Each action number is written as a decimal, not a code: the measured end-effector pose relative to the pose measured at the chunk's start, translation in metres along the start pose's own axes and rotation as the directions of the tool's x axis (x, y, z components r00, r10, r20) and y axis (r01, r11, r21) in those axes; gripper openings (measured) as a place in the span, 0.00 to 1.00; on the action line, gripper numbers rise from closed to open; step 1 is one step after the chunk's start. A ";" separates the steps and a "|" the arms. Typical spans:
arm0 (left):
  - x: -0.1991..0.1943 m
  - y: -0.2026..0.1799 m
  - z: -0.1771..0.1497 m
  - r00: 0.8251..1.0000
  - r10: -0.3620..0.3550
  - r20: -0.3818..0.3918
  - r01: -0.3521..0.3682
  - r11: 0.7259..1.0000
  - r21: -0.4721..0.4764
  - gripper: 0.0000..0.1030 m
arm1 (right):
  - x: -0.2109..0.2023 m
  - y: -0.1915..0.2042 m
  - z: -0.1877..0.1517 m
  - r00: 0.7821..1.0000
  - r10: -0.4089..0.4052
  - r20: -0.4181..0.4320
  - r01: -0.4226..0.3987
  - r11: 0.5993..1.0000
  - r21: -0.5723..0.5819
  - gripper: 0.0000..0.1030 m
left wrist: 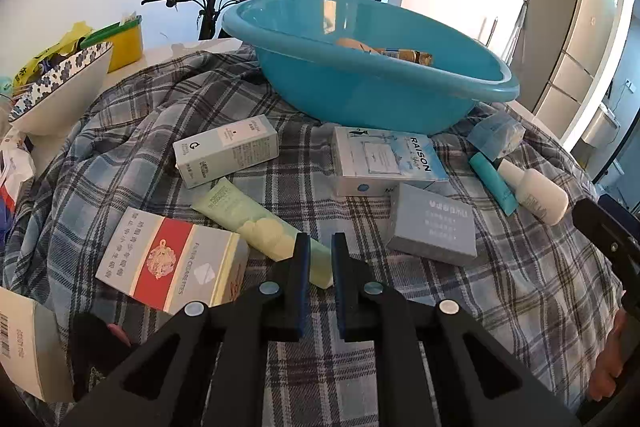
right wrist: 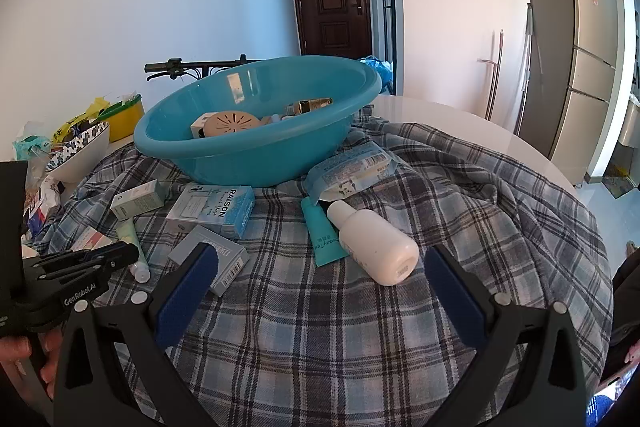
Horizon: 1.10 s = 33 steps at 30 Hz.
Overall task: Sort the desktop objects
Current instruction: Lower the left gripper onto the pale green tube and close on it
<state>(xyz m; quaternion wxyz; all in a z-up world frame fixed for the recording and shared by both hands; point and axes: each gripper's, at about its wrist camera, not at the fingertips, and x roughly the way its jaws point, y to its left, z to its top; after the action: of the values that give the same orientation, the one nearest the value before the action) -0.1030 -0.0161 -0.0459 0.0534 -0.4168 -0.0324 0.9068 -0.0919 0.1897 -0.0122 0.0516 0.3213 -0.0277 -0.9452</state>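
A: So, nearest first: what are the tongs doing?

B: Left gripper (left wrist: 321, 247) is hovering low over the blue-grey plaid cloth (right wrist: 400, 327), jaws drawn almost together with only a thin slit between them, and nothing is sitting in it. Right gripper (right wrist: 316, 267) is spreading wide and carrying nothing either.

A: And what is lying right ahead of them?

B: A pale green squeeze tube (left wrist: 256, 223) is lying just past the left fingertips, between a red-and-white cigarette carton (left wrist: 172, 261) and a flat grey cardboard box (left wrist: 434, 225). Ahead of the right one, a white plastic bottle (right wrist: 376, 245) is resting on its side, touching a teal tube (right wrist: 322, 233).

A: Which way is the bottle pointing?

B: Its long axis is running diagonally, cap towards the far left, base towards the near right. The green tube is also slanting, cap end nearest the left jaws.

A: Which step are we judging this to be?

B: Choosing the next item, I'd say. The round turquoise plastic basin (right wrist: 256, 155) at the far side is already holding several things, while many are waiting on the cloth. Next, the wide-open gripper probably needs to be lowering across the bottle's short width, square to that diagonal.
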 end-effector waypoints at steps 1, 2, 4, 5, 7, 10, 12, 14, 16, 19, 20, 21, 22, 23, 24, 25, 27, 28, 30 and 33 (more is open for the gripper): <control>-0.001 0.000 0.000 1.000 0.003 -0.003 -0.003 1.000 -0.004 0.11 | 0.000 0.000 0.000 1.000 0.002 -0.001 -0.002 1.000 0.000 1.00; -0.001 0.001 0.000 1.000 0.008 -0.005 -0.008 1.000 -0.006 0.11 | 0.000 0.000 0.001 1.000 0.002 -0.001 -0.002 1.000 0.000 1.00; -0.003 0.001 -0.001 0.999 0.053 0.000 -0.053 0.999 0.005 0.12 | -0.001 0.000 0.000 1.000 0.000 0.000 0.000 1.000 0.000 1.00; -0.002 0.001 -0.001 0.997 0.074 0.003 -0.074 0.997 0.010 0.15 | -0.001 0.000 0.000 1.000 0.000 0.000 0.000 1.000 -0.001 1.00; -0.002 0.004 -0.002 0.992 0.127 0.004 -0.127 0.992 0.011 0.19 | 0.000 0.000 0.000 1.000 0.001 0.000 -0.001 1.000 0.000 1.00; -0.002 0.012 0.001 0.993 0.117 -0.007 -0.118 0.992 -0.037 0.37 | 0.001 -0.001 0.000 1.000 0.002 -0.003 -0.002 1.000 0.003 1.00; 0.000 0.015 0.003 0.998 0.052 -0.028 -0.054 0.997 -0.061 0.62 | 0.001 -0.001 -0.001 1.000 0.006 -0.006 -0.006 1.000 0.004 1.00; 0.005 0.012 0.003 0.999 -0.005 -0.046 0.001 0.997 -0.071 0.74 | 0.001 -0.001 -0.001 1.000 0.006 -0.007 -0.006 1.000 0.002 1.00; 0.010 0.005 0.002 0.999 0.019 -0.046 -0.021 0.998 -0.053 0.74 | 0.001 -0.001 0.000 1.000 0.005 -0.007 -0.005 1.000 0.001 1.00; 0.014 0.001 0.002 0.997 0.074 -0.034 -0.076 0.997 -0.035 0.74 | 0.001 -0.001 -0.001 1.000 0.002 -0.007 -0.002 1.000 -0.001 1.00; 0.014 0.001 0.003 0.996 0.085 -0.031 -0.086 0.996 -0.036 0.71 | 0.001 -0.001 -0.001 1.000 0.002 -0.008 -0.002 1.000 -0.002 1.00; 0.014 0.002 0.003 0.995 0.097 -0.031 -0.098 0.994 -0.038 0.67 | 0.001 -0.002 -0.001 1.000 0.002 -0.009 -0.002 1.000 -0.002 1.00; 0.013 0.003 0.003 0.993 0.111 -0.033 -0.113 0.993 -0.039 0.56 | 0.002 -0.002 -0.001 1.000 0.001 -0.010 -0.001 1.000 -0.002 1.00; 0.013 0.005 0.002 0.993 0.110 -0.042 -0.112 0.993 -0.042 0.44 | 0.002 -0.002 -0.001 1.000 0.000 -0.011 0.000 1.000 -0.002 1.00; 0.011 0.008 0.001 0.994 0.095 -0.053 -0.098 0.994 -0.052 0.41 | 0.003 -0.002 -0.001 1.000 0.001 -0.011 -0.001 1.000 -0.003 1.00; 0.010 0.009 -0.001 0.994 0.091 -0.059 -0.094 0.994 -0.053 0.41 | 0.003 -0.002 -0.001 1.000 0.002 -0.012 -0.002 1.000 -0.003 1.00; 0.009 0.013 -0.005 0.993 0.092 -0.072 -0.095 0.994 -0.045 0.39 | 0.002 -0.002 -0.001 1.000 0.002 -0.011 -0.002 1.000 -0.006 1.00; 0.007 0.017 -0.008 0.993 0.088 -0.075 -0.092 0.995 -0.050 0.38 | 0.002 -0.001 -0.001 1.000 0.000 -0.010 -0.001 1.000 -0.008 1.00; 0.002 0.024 -0.011 0.994 0.077 -0.079 -0.083 0.994 -0.073 0.27 | 0.001 -0.001 -0.001 1.000 -0.002 -0.007 0.002 1.000 -0.010 1.00; 0.000 0.031 -0.011 0.996 0.056 -0.072 -0.063 0.993 -0.100 0.23 | 0.002 0.000 -0.001 1.000 0.006 -0.009 -0.006 1.000 -0.005 1.00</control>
<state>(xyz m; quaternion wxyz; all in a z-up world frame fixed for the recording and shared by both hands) -0.0968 -0.0470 -0.0564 0.0059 -0.4509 -0.0642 0.8903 -0.0933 0.1898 -0.0139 0.0552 0.3253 -0.0259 -0.9437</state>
